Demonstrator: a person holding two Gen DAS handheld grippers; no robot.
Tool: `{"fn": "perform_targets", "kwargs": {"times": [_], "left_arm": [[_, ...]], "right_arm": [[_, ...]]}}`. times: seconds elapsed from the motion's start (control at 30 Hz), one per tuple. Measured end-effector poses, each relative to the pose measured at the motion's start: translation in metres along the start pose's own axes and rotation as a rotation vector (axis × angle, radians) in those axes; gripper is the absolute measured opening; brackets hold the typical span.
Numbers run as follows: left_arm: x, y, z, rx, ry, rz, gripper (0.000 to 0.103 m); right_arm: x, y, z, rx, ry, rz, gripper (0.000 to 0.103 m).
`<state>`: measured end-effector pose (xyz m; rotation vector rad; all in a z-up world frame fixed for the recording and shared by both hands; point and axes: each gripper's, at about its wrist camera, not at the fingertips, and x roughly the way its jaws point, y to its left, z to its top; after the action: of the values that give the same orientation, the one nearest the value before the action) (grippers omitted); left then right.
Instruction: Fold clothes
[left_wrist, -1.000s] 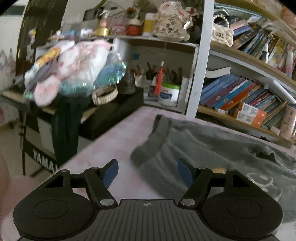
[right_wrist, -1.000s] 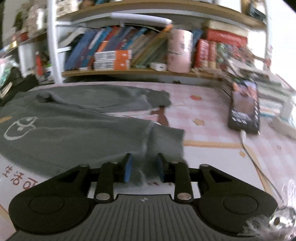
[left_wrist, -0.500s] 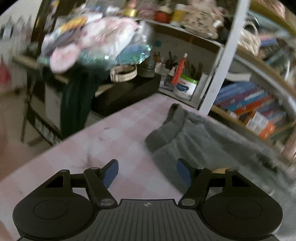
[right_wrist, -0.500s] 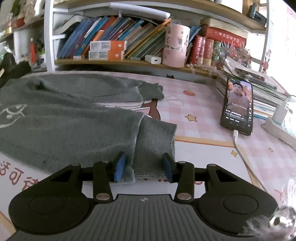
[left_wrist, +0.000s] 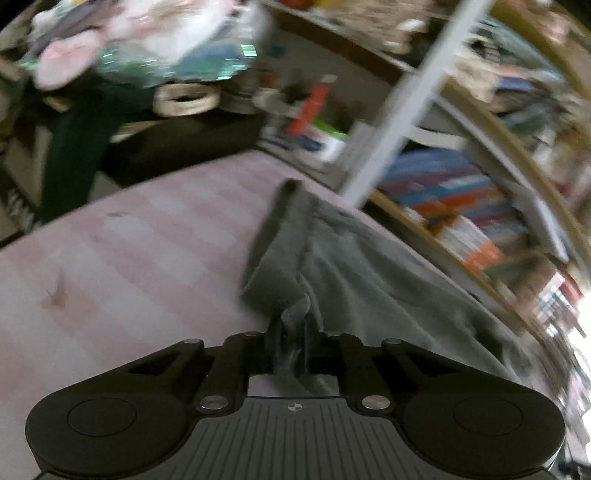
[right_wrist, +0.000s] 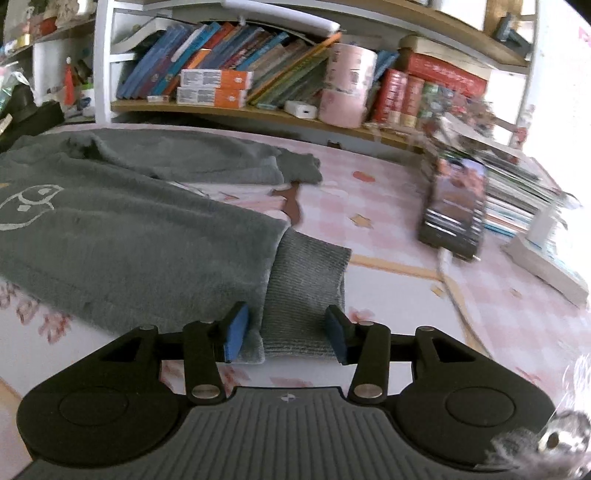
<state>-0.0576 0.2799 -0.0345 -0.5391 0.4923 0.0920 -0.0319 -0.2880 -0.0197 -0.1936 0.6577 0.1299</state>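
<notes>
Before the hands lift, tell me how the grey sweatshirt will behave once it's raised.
The grey sweatshirt likely droops: it bunches where the left hand-held gripper pinches it. Probably light, fleecy, not slippery. The ribbed cuff may sag free, since the right hand-held gripper is opening.

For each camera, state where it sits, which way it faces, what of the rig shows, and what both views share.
Left wrist: sits on the left claw, looking along its fingers down over the pink table toward blurred shelves; the claw is shut on a bunch of the grey sweater.
Right wrist: sits on the right claw, facing the bookshelf and a phone; its jaws are opening, the ribbed cuff between them.
Shared: the grey sweater, the table, the shelving.
</notes>
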Motion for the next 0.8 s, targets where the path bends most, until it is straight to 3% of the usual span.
{"fn": "perform_targets", "kwargs": {"times": [0.1,0.2,0.37,0.6,0.7,0.8], "left_arm": [[-0.025,0.008,-0.007,-0.004,-0.041,-0.014,0.008],[-0.037,0.034,-0.004,-0.068,-0.052,-0.009,0.008],[-0.035,0.045,-0.002,-0.060,-0.052,0.065,0.008],[-0.033,0.040,-0.001,-0.003,-0.045,0.103,0.011],[-0.035,0.036,-0.002,0.040,-0.044,0.119,0.015],[-0.043,0.031,-0.002,0.074,-0.064,0.168,0.031]], "right_arm": [[-0.019,-0.012,-0.017,0.023,0.007,-0.023,0.043],[-0.034,-0.013,-0.031,0.062,-0.004,0.024,0.043],[-0.037,0.014,-0.029,0.003,-0.027,0.047,0.043],[-0.036,0.014,-0.029,0.020,-0.025,0.053,0.043],[-0.038,0.013,-0.031,0.024,-0.025,0.057,0.043],[-0.040,0.012,-0.031,0.027,-0.037,0.059,0.045]]}}
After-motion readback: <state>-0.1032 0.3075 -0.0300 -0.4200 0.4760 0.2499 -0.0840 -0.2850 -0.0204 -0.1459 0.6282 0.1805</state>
